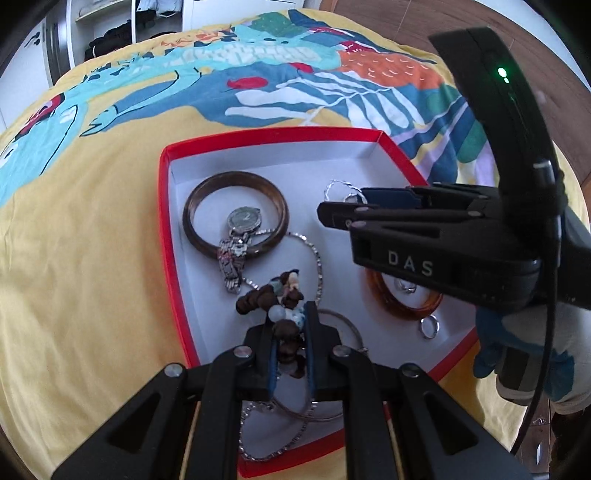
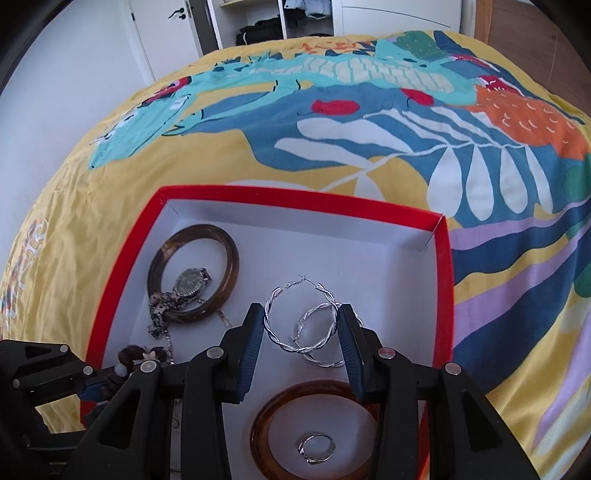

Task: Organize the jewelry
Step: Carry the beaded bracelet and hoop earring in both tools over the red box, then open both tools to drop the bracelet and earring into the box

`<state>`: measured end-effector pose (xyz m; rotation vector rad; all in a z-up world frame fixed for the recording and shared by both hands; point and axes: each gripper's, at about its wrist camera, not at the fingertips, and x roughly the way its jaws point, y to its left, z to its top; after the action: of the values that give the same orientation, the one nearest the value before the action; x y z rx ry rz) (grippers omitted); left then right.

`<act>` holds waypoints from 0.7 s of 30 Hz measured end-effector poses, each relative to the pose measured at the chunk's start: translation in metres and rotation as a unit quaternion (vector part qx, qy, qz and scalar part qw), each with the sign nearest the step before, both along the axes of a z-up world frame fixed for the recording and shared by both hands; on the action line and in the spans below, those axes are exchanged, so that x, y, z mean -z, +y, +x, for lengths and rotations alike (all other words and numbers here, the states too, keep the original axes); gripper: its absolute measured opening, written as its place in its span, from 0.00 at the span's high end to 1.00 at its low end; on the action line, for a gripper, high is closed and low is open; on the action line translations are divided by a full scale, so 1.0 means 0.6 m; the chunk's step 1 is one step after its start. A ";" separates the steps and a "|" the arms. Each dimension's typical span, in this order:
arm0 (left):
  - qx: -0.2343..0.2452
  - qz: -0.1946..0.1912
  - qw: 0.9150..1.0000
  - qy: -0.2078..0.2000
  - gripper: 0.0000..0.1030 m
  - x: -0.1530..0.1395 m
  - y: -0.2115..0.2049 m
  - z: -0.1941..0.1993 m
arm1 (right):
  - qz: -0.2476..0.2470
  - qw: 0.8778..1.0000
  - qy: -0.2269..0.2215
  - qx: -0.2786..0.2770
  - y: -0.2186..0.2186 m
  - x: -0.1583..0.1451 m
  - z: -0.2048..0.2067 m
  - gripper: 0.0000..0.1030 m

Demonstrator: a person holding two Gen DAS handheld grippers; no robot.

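A red box with a white floor (image 1: 173, 236) (image 2: 122, 258) lies on the bed and holds jewelry. My left gripper (image 1: 291, 314) is shut on a brown bead bracelet (image 1: 284, 295) over the box's near part. My right gripper (image 2: 301, 317) is open and empty, its fingers either side of two twisted silver hoop earrings (image 2: 303, 325); it also shows in the left wrist view (image 1: 332, 210). A dark brown bangle (image 1: 236, 214) (image 2: 194, 269) has a silver watch (image 1: 242, 221) (image 2: 190, 286) lying across it.
An amber bangle (image 2: 314, 428) (image 1: 402, 306) encloses a silver ring (image 2: 317, 448). Another ring (image 1: 430, 326), silver chains (image 1: 314, 258) and a thin bangle (image 1: 347, 328) lie in the box. A patterned yellow bedspread (image 1: 92, 258) surrounds it. A wardrobe (image 2: 280, 18) stands beyond.
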<state>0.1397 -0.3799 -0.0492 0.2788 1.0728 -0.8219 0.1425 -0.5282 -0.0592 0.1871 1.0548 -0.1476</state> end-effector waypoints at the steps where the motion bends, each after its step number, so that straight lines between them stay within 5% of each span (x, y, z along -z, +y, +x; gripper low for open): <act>1: -0.002 0.000 1.000 0.002 0.89 0.003 0.002 0.001 | -0.003 1.000 0.001 -0.001 0.002 0.003 0.000 0.60; 12: -0.011 0.001 1.000 0.006 0.85 -0.003 0.017 0.002 | -0.024 1.000 0.019 -0.004 0.010 -0.001 -0.002 0.56; 21: -0.023 -0.028 0.999 -0.017 0.80 -0.067 0.040 -0.024 | -0.026 0.999 -0.008 0.024 0.014 -0.055 -0.052 0.47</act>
<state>0.1255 -0.3558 -0.0091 0.2186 1.0196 -0.8032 0.1111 -0.5196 -0.0264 0.1656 1.0306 -0.2163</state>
